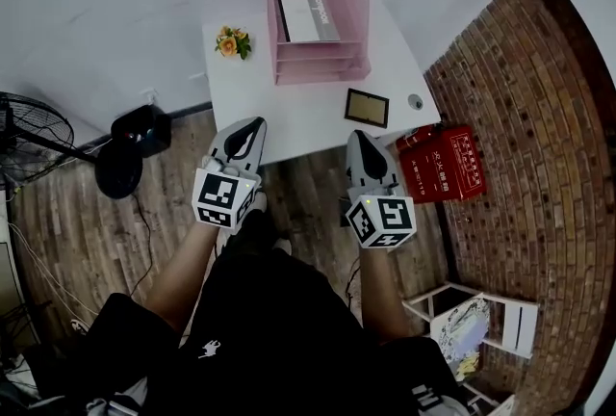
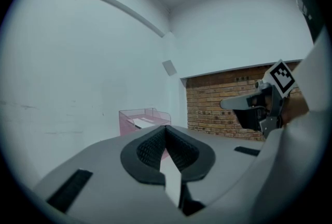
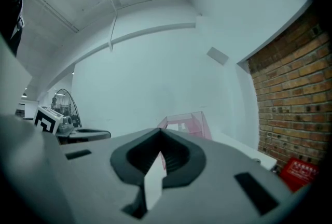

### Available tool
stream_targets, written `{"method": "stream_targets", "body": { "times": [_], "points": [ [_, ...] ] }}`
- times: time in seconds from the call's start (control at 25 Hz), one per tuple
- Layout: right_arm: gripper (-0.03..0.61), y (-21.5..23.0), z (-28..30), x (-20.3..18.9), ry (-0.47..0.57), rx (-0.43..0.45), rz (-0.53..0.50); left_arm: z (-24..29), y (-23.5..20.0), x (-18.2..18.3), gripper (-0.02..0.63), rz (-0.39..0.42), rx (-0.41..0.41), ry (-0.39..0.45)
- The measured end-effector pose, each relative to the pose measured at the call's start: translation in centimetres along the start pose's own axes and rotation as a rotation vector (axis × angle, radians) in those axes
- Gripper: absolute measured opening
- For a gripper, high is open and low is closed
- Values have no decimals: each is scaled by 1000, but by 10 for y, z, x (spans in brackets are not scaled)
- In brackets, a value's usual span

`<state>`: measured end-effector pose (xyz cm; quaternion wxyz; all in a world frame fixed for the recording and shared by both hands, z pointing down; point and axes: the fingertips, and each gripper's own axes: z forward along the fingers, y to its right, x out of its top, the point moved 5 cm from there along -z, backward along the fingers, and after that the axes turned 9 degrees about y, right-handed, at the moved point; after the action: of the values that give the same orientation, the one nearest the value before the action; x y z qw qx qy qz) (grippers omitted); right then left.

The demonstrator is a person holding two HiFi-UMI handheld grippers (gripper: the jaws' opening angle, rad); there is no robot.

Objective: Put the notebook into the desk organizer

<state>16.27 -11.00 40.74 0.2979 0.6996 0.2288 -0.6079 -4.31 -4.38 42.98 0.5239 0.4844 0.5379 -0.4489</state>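
Note:
A pink see-through desk organizer (image 1: 354,14) stands at the back of the white table (image 1: 289,120). A grey-and-white notebook (image 1: 308,16) lies in its top tray. Both grippers hover at the table's near edge, well short of the organizer. My left gripper (image 1: 255,125) is shut with nothing in it; its pads meet in the left gripper view (image 2: 166,129). My right gripper (image 1: 356,137) is likewise shut and empty (image 3: 158,132). The organizer (image 2: 150,114) shows beyond the left jaws, and the organizer (image 3: 189,120) shows past the right jaws too.
On the table are a small bunch of flowers (image 1: 233,42), a dark framed plate (image 1: 368,107) and a small round disc (image 1: 415,101). A red box (image 1: 448,164) sits on the floor by the brick wall (image 1: 539,116). A fan (image 1: 29,130) stands at left.

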Motion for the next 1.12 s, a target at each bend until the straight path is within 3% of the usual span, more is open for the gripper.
{"method": "stream_targets", "body": {
  "times": [0.32, 0.68, 1.12],
  "points": [
    [2, -10, -38, 19, 37, 47, 36, -34, 29, 23, 2, 33, 24, 13],
    [2, -6, -55, 28, 58, 41, 49, -41, 43, 42, 2, 81, 17, 26],
    [2, -11, -50, 37, 66, 18, 17, -39, 34, 48, 3, 52, 30, 67]
  ]
}}
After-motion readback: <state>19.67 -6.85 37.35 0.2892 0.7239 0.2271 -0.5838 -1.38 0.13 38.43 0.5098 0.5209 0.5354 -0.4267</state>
